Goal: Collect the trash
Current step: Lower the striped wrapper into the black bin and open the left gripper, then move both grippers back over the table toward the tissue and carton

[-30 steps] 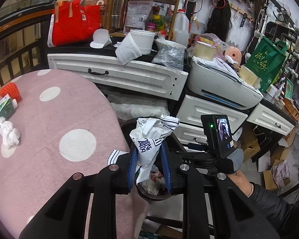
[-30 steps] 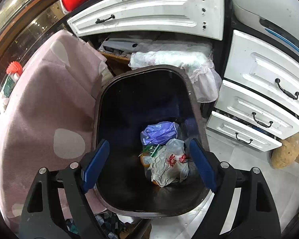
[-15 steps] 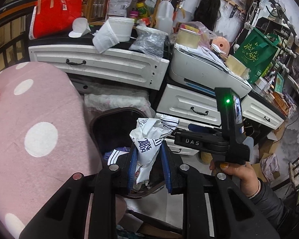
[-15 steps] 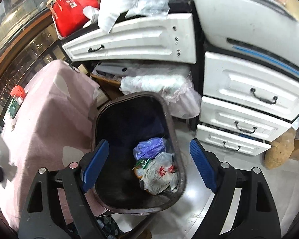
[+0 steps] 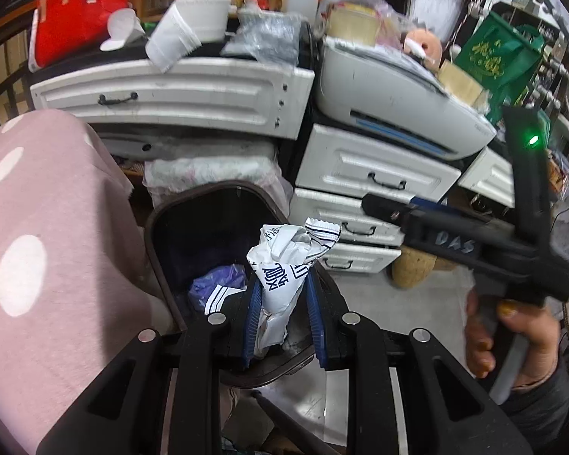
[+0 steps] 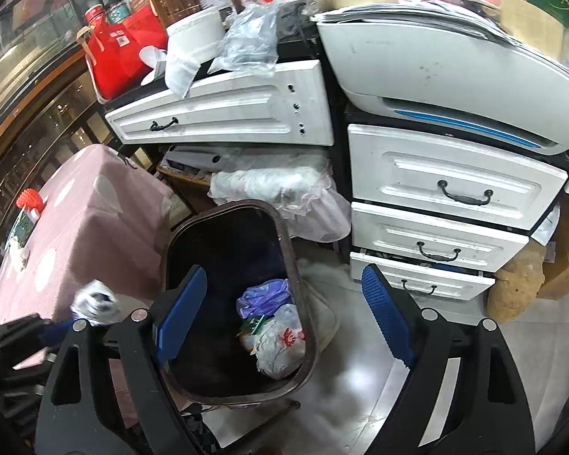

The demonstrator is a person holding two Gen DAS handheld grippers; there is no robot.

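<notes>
Still-unopened wrapper (image 5: 284, 284) between left fingers (image 5: 251, 318).

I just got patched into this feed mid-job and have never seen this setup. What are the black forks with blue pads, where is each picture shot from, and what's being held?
There is no robot arm. A person holds a two-finger tool in each hand, and each picture comes from a fisheye camera on one tool, looking out along its fingers.

In the left wrist view, the left tool is shut on a crumpled white wrapper with dark print, over the open dark bin. At the right of that view a hand grips the other tool's handle.

In the right wrist view, the right tool is open and holds nothing. Below it the bin already contains a purple bag and a white bag with red print.

Left of the bin is a pink table with white dots; a red mesh ball and a few other small items, too small to identify, lie on it.
</notes>
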